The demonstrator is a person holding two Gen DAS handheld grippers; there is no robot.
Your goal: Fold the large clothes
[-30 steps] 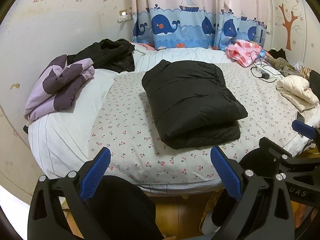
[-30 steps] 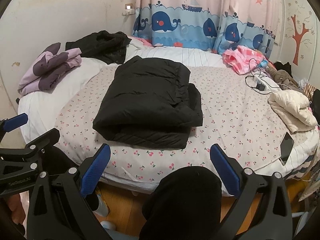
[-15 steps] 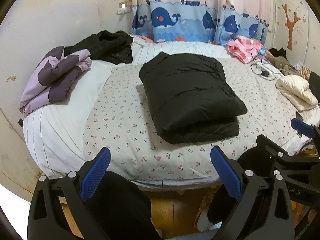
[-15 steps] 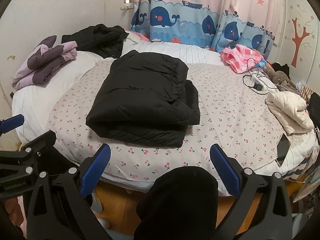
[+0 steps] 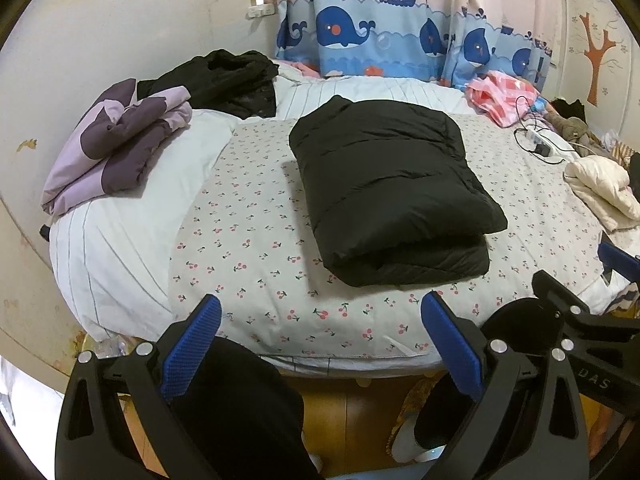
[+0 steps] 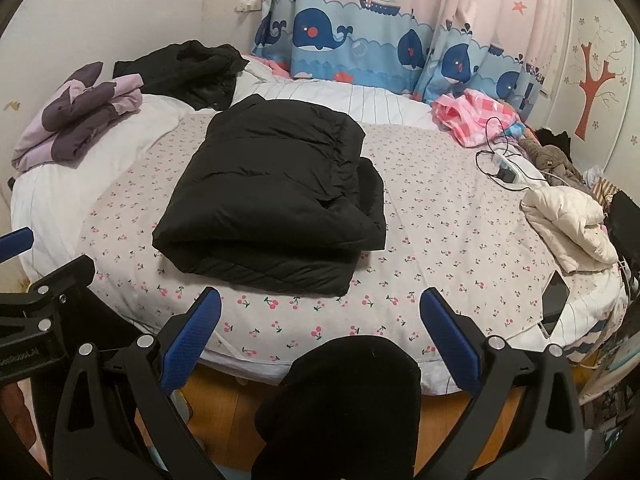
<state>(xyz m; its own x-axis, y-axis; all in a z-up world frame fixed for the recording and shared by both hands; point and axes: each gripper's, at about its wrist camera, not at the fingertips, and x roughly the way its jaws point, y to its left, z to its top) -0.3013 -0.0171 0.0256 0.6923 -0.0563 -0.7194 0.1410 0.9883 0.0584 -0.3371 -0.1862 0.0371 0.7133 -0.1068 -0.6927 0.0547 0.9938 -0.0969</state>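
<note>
A black puffer jacket (image 5: 392,192) (image 6: 276,200) lies folded into a thick rectangle in the middle of the cherry-print bed sheet (image 5: 256,240) (image 6: 440,224). My left gripper (image 5: 320,340) hangs open off the bed's near edge, short of the jacket, with nothing between its blue pads. My right gripper (image 6: 320,340) is also open and empty, back from the bed edge. Each gripper shows at the side of the other's view. A person's dark-clad knees sit below both grippers.
A folded purple jacket (image 5: 116,148) and a crumpled black garment (image 5: 224,76) lie at the bed's far left. A cream jacket (image 6: 568,220), pink cloth (image 6: 472,116), power strip with cables (image 6: 504,168) and a phone (image 6: 556,300) occupy the right side. Whale curtains hang behind.
Both grippers have drifted slightly lower and closer to the bed, so the jacket sits a bit higher in view. The jacket has not moved; both stay open.
</note>
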